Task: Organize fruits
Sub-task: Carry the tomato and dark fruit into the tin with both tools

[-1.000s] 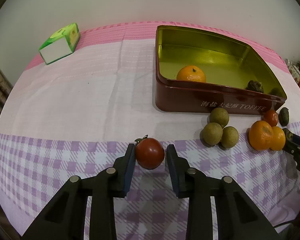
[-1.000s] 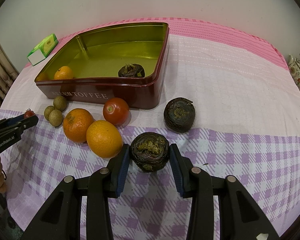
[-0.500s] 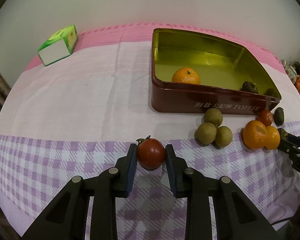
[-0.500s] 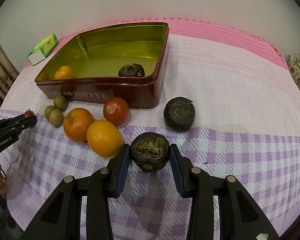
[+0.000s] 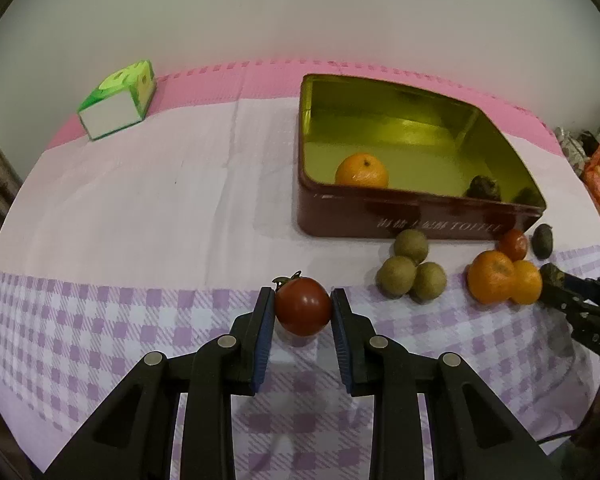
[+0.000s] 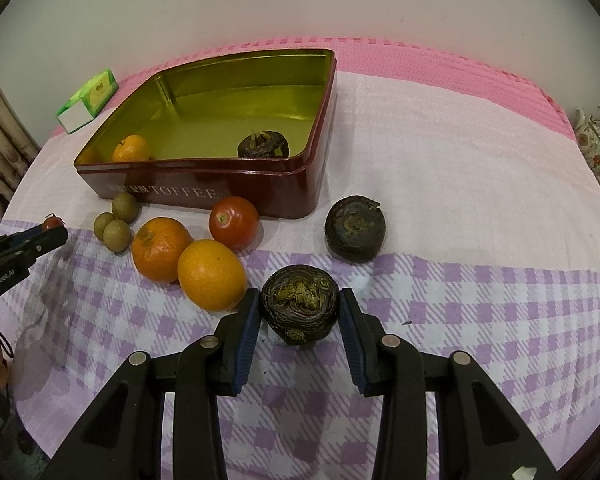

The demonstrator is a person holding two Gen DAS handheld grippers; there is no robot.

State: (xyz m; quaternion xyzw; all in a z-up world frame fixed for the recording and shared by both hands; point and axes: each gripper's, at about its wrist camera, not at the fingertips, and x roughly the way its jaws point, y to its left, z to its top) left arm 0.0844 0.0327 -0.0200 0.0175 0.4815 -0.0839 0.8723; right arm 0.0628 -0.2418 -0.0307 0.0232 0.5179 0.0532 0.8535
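My left gripper (image 5: 303, 312) is shut on a small red tomato (image 5: 303, 311) and holds it just above the checked cloth. My right gripper (image 6: 299, 310) is shut on a dark water chestnut (image 6: 299, 309) low over the cloth. The dark red toffee tin (image 6: 220, 192) with a gold inside holds one orange (image 6: 131, 148) and one water chestnut (image 6: 263, 145). It also shows in the left wrist view (image 5: 416, 224). In front of the tin lie two oranges (image 6: 211, 274), a red tomato (image 6: 233, 221), three brown longans (image 6: 116, 220) and another water chestnut (image 6: 355, 229).
A green and white carton (image 5: 118, 100) lies at the back left of the table. A pink and purple checked cloth (image 6: 480, 184) covers the table. Clutter with a teapot (image 6: 594, 140) sits off the right edge.
My left gripper has closed on the tomato and lifted it slightly, moving a little left and back. My right gripper has stayed put around the water chestnut.
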